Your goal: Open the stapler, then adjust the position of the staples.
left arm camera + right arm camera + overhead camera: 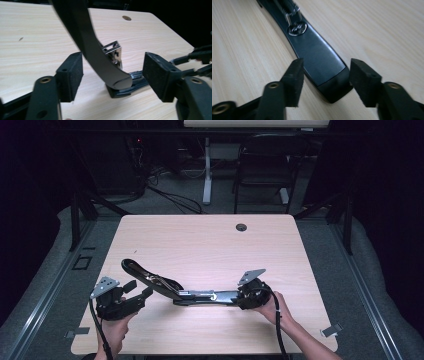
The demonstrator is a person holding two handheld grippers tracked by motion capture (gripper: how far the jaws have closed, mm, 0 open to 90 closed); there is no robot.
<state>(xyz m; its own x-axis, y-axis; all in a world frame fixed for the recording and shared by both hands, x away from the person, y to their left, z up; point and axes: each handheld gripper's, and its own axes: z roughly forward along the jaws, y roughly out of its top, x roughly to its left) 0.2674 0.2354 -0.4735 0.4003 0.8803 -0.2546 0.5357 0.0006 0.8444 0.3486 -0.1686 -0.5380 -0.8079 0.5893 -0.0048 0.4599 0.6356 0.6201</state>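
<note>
Wooden table (210, 245), pale grain, a small round hole (241, 227) near its far edge. A pair of black tongs (175, 290) lies across the near half, running left to right.

The tongs stand well open: one arm lies flat on the wood, the other rises at a slant up and to the left, its tip clear of the table. They hold nothing between their tips. A small metal piece (113, 51) sits between the arms.

Left gripper (134, 292) at the near left, held in a hand (116, 327). Its jaws are spread wide, one on each side of the raised arm (95, 47), touching neither side.

Right gripper (243, 296) at the near right, in the other hand (272, 307). Its jaws sit open on either side of the hinged end (329, 80) of the tongs, just beside it; whether the pads touch, I cannot tell.
</note>
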